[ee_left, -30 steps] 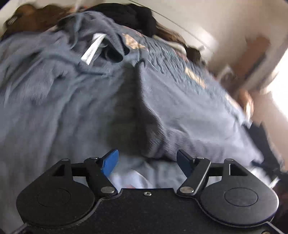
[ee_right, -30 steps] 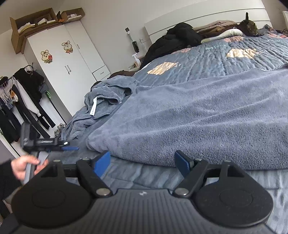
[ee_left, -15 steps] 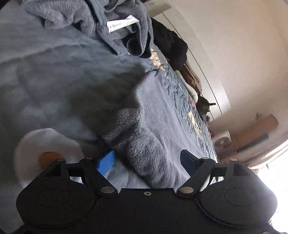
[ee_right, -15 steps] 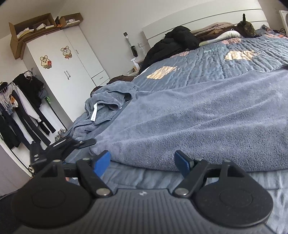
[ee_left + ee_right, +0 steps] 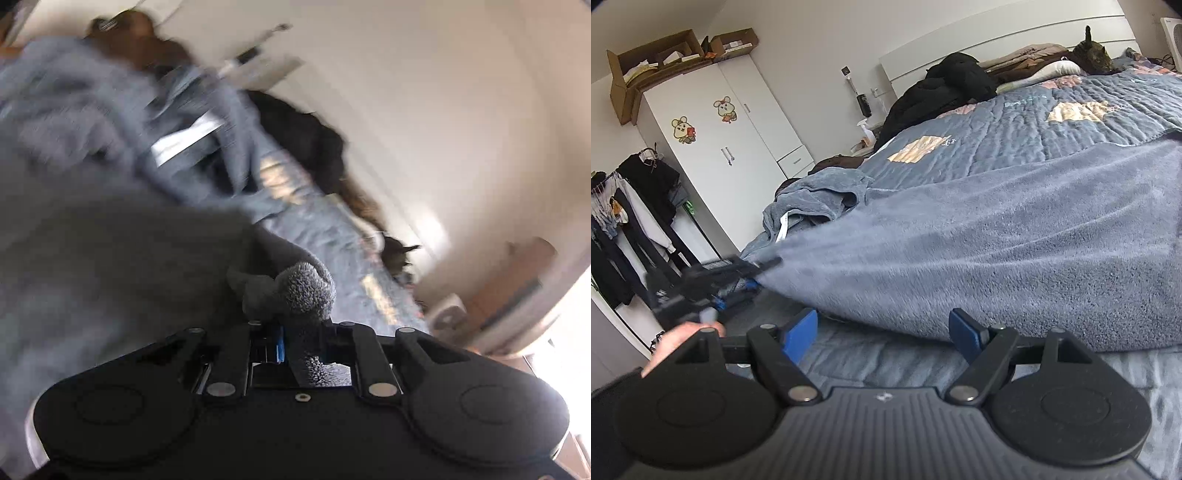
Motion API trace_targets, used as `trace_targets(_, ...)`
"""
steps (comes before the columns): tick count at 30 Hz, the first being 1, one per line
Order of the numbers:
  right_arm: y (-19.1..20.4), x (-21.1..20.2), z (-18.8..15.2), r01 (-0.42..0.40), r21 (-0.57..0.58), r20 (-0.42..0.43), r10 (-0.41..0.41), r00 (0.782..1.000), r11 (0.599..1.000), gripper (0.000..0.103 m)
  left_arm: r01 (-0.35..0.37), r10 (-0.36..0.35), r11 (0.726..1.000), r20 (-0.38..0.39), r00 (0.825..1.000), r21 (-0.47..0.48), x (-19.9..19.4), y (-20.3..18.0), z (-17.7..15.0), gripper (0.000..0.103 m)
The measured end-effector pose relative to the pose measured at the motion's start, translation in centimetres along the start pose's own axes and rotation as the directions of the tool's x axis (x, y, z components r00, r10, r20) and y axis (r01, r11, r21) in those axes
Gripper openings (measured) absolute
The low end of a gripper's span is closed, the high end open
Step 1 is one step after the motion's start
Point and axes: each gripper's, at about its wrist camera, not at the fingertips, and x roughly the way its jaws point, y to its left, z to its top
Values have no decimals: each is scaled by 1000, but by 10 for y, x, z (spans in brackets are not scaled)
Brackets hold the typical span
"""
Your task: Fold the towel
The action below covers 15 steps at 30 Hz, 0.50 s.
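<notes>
Lying spread across the bed (image 5: 1071, 122), the soft, floppy towel (image 5: 997, 240) (best taken by corners) has one corner pinched in the left gripper (image 5: 295, 334), while the right gripper (image 5: 882, 328) gapes empty.

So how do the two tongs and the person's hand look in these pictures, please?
Both tongs are matte black, with two round discs, jointed link bars with silver rivets, and blue finger pads. The right tongs have a ribbed grey body with a small logo. The left tongs have a smooth black body. The hand ends in a dark sleeve.
</notes>
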Motion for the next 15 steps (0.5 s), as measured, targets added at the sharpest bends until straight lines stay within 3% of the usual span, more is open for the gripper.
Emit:
trace_targets(3, -2, -2, 0, 1, 5, 3, -1, 1000, 1000, 78, -79, 71, 990, -72, 995, -115, 6, 18, -11, 18)
trace_targets(4, -2, -3, 0, 2, 6, 3, -2, 1000, 1000, 78, -119, 106, 980, -88, 990, -161, 6, 29, -18, 22)
trace_targets(5, -3, -4, 0, 5, 7, 4, -5, 1000, 1000, 78, -163, 146, 967, -99, 984, -197, 7, 38, -26, 32)
trace_targets(6, -4, -5, 0, 9, 7, 5, -9, 1000, 1000, 78, -180, 162, 957, -96, 982, -229, 6, 47, -33, 39)
trace_targets(8, -7, -7, 0, 23, 6, 4, -23, 1000, 1000, 78, -155, 145, 950, -56, 988, -270, 2, 60, -44, 39)
trace_targets(15, -51, -33, 1, 189, 98, 11, -191, 982, 977, 78, -145, 135, 970, -62, 989, -196, 11, 38, -42, 74)
